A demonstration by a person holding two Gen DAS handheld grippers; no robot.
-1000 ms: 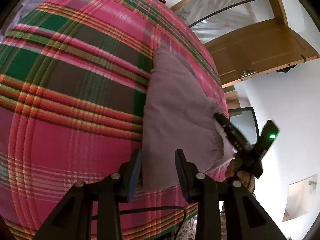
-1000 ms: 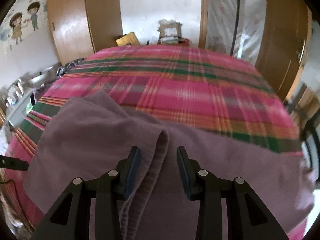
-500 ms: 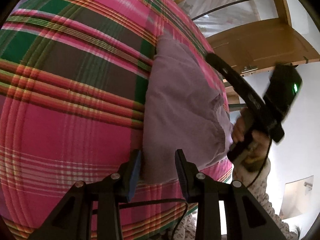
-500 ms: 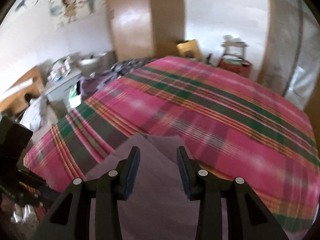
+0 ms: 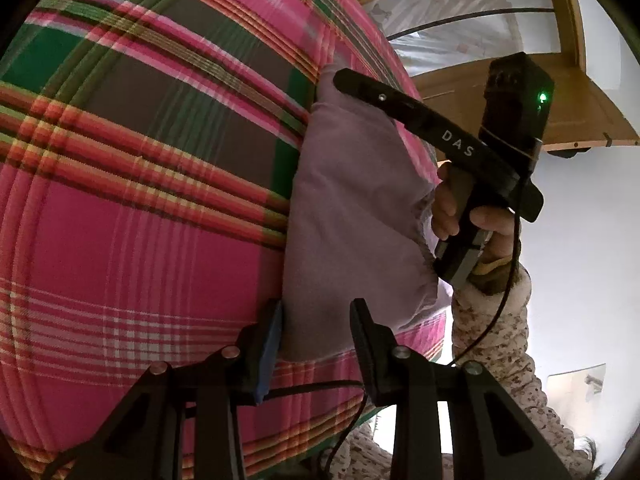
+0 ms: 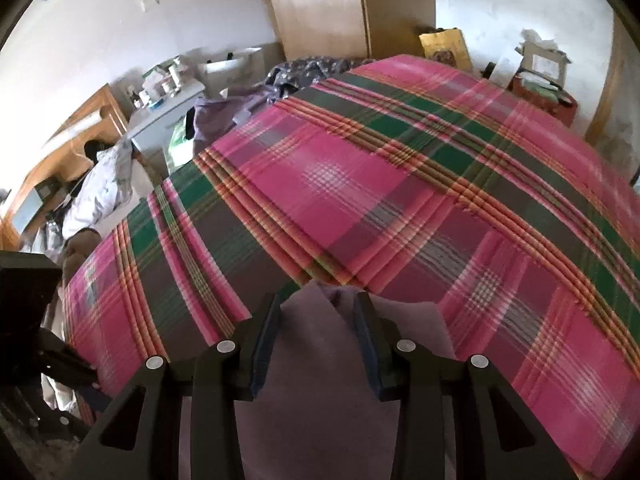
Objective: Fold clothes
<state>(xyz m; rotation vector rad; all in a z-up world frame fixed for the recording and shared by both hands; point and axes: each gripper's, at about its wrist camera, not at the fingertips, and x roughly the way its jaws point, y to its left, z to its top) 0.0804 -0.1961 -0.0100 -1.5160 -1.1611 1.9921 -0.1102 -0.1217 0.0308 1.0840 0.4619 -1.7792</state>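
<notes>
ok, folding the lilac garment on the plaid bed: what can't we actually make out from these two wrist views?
- Left wrist view: the right gripper tips sit against the lilac garment; grip unclear.
- Left wrist view: the left gripper straddles the garment's near edge; pad contact unclear.
- Right wrist view: the garment's near part runs off the bottom edge, behind the fingers.
- Right wrist view: shelf clutter is blurred and too small.

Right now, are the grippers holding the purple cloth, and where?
Nothing looks held. The left gripper and right gripper stand open over opposite ends of the purple cloth, not pinching it.
</notes>
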